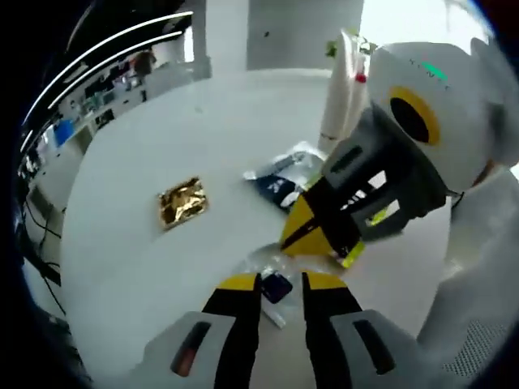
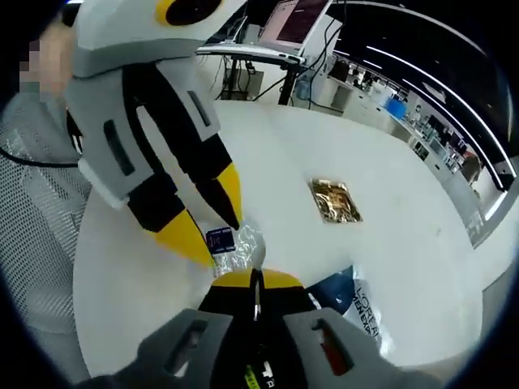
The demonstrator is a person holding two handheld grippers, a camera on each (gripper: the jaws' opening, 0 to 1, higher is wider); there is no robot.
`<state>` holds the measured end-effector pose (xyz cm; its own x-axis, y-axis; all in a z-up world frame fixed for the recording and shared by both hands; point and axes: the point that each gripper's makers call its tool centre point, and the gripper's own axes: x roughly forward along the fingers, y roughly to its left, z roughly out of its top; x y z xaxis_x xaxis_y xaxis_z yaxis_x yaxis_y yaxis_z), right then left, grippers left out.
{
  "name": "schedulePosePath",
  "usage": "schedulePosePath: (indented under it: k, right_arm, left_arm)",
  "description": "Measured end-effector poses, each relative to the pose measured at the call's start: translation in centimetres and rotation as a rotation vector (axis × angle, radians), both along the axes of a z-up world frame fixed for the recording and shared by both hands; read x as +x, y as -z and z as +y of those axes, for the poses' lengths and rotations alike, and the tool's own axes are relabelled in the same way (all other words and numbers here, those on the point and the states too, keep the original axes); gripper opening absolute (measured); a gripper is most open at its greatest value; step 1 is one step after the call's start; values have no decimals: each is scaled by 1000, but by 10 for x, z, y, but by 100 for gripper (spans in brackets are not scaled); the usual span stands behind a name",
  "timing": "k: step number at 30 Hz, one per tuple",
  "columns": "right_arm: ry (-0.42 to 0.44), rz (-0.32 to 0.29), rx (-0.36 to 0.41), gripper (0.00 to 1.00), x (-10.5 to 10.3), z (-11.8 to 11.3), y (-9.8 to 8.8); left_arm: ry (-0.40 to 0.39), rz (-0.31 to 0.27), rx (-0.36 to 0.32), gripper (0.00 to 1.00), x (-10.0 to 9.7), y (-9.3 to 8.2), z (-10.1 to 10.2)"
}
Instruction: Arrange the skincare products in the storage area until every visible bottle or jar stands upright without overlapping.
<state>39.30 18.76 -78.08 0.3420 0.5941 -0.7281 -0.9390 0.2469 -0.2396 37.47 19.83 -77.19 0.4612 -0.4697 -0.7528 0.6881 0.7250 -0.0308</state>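
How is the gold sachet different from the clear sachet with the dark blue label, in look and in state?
The gold sachet is shiny, opaque gold foil; the clear sachet is see-through plastic with a dark blue label. The gold sachet lies alone and untouched on the white table; the clear sachet sits at the tips of the left tool and right tool, apparently pinched by both. Both are small, flat packets, not bottles or jars.

Both cams sit low and close over the round white table (image 1: 138,243), looking at each other from roughly opposite sides, so they share the crinkly gold foil sachet (image 1: 182,203) and the clear plastic packet with a dark blue label (image 2: 231,247).
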Motion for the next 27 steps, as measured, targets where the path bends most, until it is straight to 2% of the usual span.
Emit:
schedulePosePath:
  k: [3,7,10,14,22,27]
  right_arm:
    - [-5,-1,0,1,0,0,0]
    - [-3,-3,5,2,2,0,0]
    - [-25,-31,0,4,3,1,0]
    - [-19,-62,-2,11,6,0,-4]
    - [-4,-49,0,23,0,-11,-7]
    - [38,-30,22,32,-5,-23,-10]
  left_arm:
    - [49,-24,79,19,1,7,1]
    - [49,-35,78,19,2,6,0]
    - [46,-32,73,19,2,7,1]
    - [41,-18,72,18,1,8,0]
    - [35,-22,71,18,1,8,1]
    - [32,-22,75,18,1,7,1]
